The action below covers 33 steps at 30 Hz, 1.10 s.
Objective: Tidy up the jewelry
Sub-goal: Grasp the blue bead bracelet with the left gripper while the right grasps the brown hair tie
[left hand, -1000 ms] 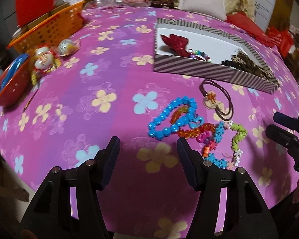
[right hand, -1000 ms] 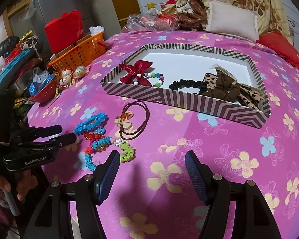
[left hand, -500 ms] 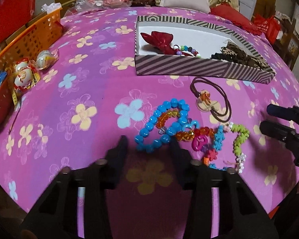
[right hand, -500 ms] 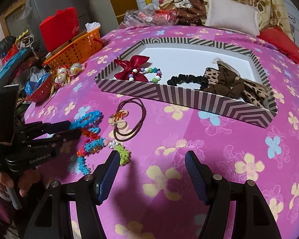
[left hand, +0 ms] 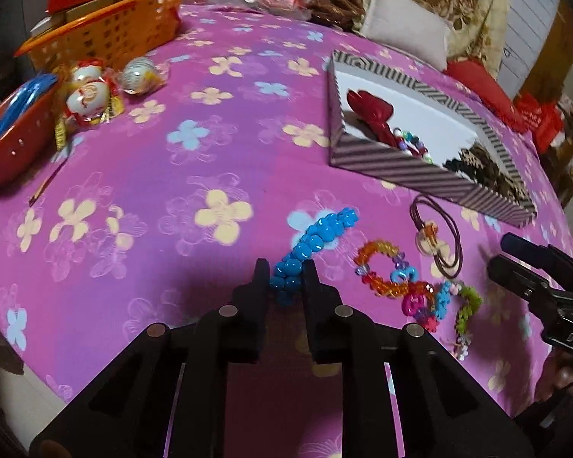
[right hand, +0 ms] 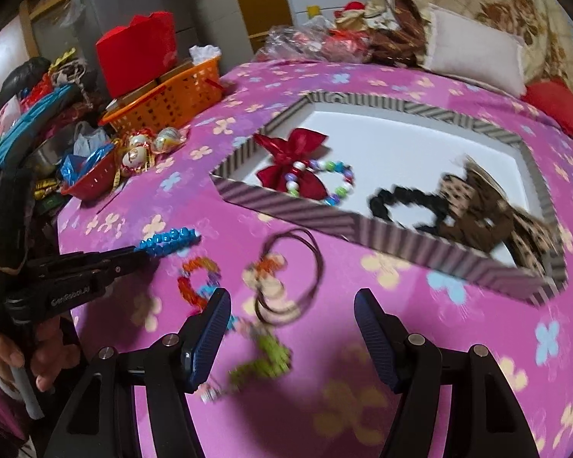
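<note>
My left gripper [left hand: 284, 273] is shut on the blue bead bracelet [left hand: 313, 246], which stretches away from its tips over the pink cloth; it also shows in the right wrist view [right hand: 168, 242]. An orange bead bracelet [left hand: 378, 267], a green bead piece [left hand: 468, 307] and a brown cord with a round pendant [left hand: 437, 236] lie to its right. My right gripper [right hand: 292, 318] is open and empty above the cord pendant [right hand: 271, 286]. The striped tray [right hand: 420, 246] holds a red bow [right hand: 290, 160], a bead bracelet, a black scrunchie [right hand: 405, 202] and leopard bows.
An orange basket [left hand: 110, 32], a red bowl [left hand: 11, 145] and wrapped ornaments [left hand: 91, 95] stand at the far left. Cushions and bags line the back edge. The pink flowered cloth [left hand: 172, 175] covers the table.
My left gripper closed on the blue bead bracelet and pulled it left, away from the other pieces. My right gripper moved a little closer over the cord pendant, still open.
</note>
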Each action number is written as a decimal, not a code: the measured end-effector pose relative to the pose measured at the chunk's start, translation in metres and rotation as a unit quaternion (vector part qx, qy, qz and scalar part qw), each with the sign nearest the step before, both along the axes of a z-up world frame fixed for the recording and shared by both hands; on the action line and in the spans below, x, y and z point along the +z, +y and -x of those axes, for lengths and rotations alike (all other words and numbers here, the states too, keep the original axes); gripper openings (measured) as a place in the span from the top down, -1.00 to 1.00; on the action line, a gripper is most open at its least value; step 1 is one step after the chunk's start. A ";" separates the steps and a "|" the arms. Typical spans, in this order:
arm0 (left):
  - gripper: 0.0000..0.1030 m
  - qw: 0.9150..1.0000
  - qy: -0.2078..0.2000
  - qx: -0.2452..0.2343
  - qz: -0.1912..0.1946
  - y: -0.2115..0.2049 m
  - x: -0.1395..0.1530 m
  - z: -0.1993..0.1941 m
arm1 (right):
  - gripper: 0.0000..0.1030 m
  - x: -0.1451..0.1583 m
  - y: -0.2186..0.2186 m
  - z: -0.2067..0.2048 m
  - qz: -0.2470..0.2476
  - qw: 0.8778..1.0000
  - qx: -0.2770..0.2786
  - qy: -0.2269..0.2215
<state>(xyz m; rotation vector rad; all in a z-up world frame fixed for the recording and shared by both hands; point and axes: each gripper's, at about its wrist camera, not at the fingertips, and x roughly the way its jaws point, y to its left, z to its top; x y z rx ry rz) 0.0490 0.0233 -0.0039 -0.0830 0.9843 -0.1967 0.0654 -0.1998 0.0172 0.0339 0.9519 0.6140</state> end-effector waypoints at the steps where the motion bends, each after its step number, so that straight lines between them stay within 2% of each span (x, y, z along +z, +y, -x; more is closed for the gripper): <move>1: 0.70 1.000 -0.002 0.002 0.000 0.001 0.001 0.001 | -0.03 -0.001 0.006 -0.003 0.002 1.000 0.007 0.000; 8: 0.70 1.000 -0.007 -0.002 -0.003 0.000 0.000 0.003 | 0.00 -0.013 0.040 -0.017 0.030 0.999 0.040 0.007; 13: 0.70 1.000 0.001 -0.002 0.002 0.001 -0.004 0.000 | 0.03 -0.023 0.045 -0.022 0.052 0.998 0.041 0.008; 15: 0.70 1.000 0.000 -0.002 0.003 0.001 -0.004 0.001 | 0.12 -0.023 0.045 -0.023 0.056 0.998 0.042 0.001; 16: 0.70 1.000 0.000 -0.002 0.005 0.001 -0.004 0.001 | 0.28 -0.023 0.047 -0.023 0.059 0.997 0.044 -0.003; 18: 0.70 1.000 0.002 -0.002 0.008 0.000 -0.005 0.000 | 0.44 -0.022 0.050 -0.022 0.065 0.997 0.050 -0.013; 20: 0.70 1.000 0.004 -0.002 0.008 0.000 -0.005 0.000 | 0.44 -0.023 0.052 -0.018 0.071 0.996 0.054 -0.024; 23: 0.70 1.000 0.002 -0.003 0.006 -0.002 -0.004 0.000 | 0.46 -0.019 0.043 -0.015 0.046 0.998 0.046 -0.021; 24: 0.70 1.000 -0.001 -0.003 0.006 -0.002 -0.003 0.001 | 0.74 -0.017 0.041 -0.014 0.039 0.998 0.043 -0.021; 25: 0.70 1.000 -0.003 -0.003 0.005 -0.003 -0.001 0.002 | 0.87 -0.012 0.035 -0.012 0.024 0.999 0.043 -0.021; 29: 0.70 1.000 -0.012 -0.008 0.003 -0.008 0.006 0.005 | 0.89 0.001 0.026 -0.007 0.024 0.999 0.035 -0.031; 33: 0.70 1.000 -0.017 -0.009 0.002 -0.011 0.011 0.008 | 0.88 -0.003 0.017 -0.008 0.016 0.999 0.022 -0.016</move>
